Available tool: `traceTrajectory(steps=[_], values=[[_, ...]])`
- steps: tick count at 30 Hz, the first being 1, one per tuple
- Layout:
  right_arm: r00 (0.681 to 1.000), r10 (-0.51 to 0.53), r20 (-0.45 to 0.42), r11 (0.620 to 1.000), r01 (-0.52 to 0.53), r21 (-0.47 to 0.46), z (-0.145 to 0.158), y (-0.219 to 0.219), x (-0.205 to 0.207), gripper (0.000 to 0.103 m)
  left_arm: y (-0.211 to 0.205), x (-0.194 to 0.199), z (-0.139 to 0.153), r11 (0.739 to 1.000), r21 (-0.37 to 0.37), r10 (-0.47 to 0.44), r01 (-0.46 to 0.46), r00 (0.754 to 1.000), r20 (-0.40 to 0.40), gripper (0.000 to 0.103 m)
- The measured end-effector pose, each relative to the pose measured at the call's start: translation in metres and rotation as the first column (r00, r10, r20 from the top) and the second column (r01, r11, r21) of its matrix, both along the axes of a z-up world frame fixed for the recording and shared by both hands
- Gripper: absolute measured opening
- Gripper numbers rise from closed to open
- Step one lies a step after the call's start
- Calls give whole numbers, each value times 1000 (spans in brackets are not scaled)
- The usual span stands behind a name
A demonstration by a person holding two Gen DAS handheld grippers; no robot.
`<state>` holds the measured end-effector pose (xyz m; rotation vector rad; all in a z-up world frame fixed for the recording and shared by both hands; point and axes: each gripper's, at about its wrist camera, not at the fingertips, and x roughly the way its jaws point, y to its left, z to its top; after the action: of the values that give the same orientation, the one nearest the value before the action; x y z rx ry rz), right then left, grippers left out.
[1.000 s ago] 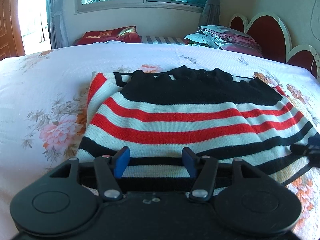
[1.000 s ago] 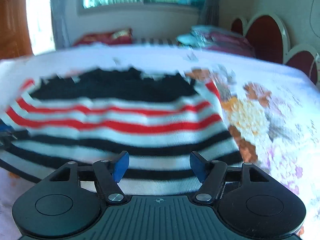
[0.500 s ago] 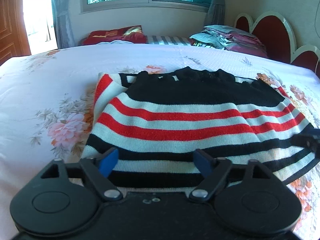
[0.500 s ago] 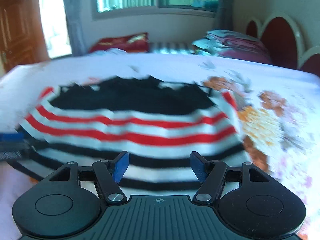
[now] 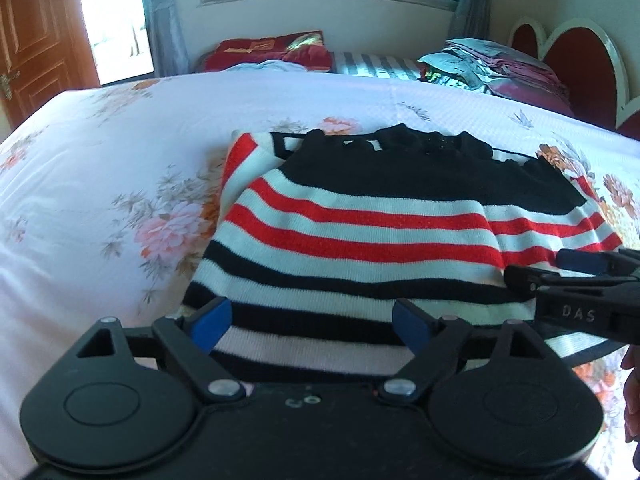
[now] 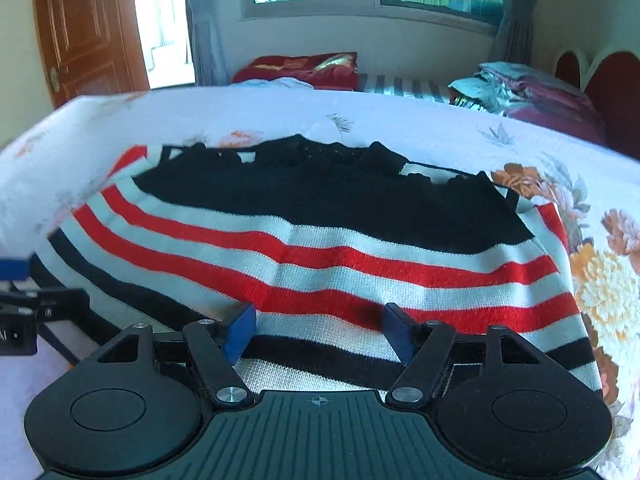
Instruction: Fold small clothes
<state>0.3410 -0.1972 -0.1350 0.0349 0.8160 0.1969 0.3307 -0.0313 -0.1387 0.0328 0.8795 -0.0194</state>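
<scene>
A small knit sweater (image 5: 360,232) with black, white and red stripes lies folded on the floral bed sheet (image 5: 100,168); it also shows in the right wrist view (image 6: 320,240). My left gripper (image 5: 308,322) is open over the sweater's near hem, holding nothing. My right gripper (image 6: 318,332) is open over the near hem further right, also empty. The right gripper shows at the right edge of the left wrist view (image 5: 580,280). The left gripper shows at the left edge of the right wrist view (image 6: 20,300).
A stack of folded clothes (image 5: 492,68) and a red pillow (image 5: 272,50) lie at the far end of the bed. A red headboard (image 5: 580,60) stands at the right. A wooden door (image 6: 88,36) is at the far left.
Both grippers have drawn back and risen slightly from the sweater. The left gripper's fingers have spread wider. The right gripper has come closer to the left one.
</scene>
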Motion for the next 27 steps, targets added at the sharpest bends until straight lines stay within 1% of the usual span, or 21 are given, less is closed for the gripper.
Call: traceTrajectory(steps=[4,8,10,12,14,16,18,20,22,23,25,27], values=[[1000,6,16,999,-6,45,8,-6,-7,69,3,-8,6,997,-56,48,-51,998,-46,88],[999,19,34,998,-21,62,18,-9,-16,69,12,-24,6,986,-129,93,-103,993,-77,89],[999,23,40,997,-25,70,20,-11,-19,69,19,-31,3,974,-174,129,-145,987,-100,89],[999,18,40,997,-21,75,22,-14,-21,69,26,-36,0,954,-236,161,-186,979,-123,89],[999,13,36,996,-16,83,22,-17,-23,69,31,-40,-7,931,-298,180,-212,975,-132,89],[999,7,32,996,-10,87,22,-20,-24,69,34,-40,-14,911,-344,199,-228,973,-119,89],[1000,4,31,996,-7,85,21,-20,-25,69,40,-37,-22,885,-391,226,-254,967,-115,89],[1000,3,28,997,-6,80,20,-19,-24,69,46,-31,-29,848,-446,259,-286,958,-122,89],[1000,5,25,997,-7,73,20,-17,-23,69,56,-22,-39,799,-506,295,-324,945,-139,90],[1000,7,25,998,-9,67,19,-16,-22,69,61,-19,-43,774,-537,315,-336,940,-135,91],[1000,10,28,999,-12,52,18,-13,-20,69,67,-12,-48,743,-579,339,-336,935,-108,92],[999,8,32,999,-9,36,16,-9,-15,69,70,-3,-51,725,-605,349,-330,933,-90,92]])
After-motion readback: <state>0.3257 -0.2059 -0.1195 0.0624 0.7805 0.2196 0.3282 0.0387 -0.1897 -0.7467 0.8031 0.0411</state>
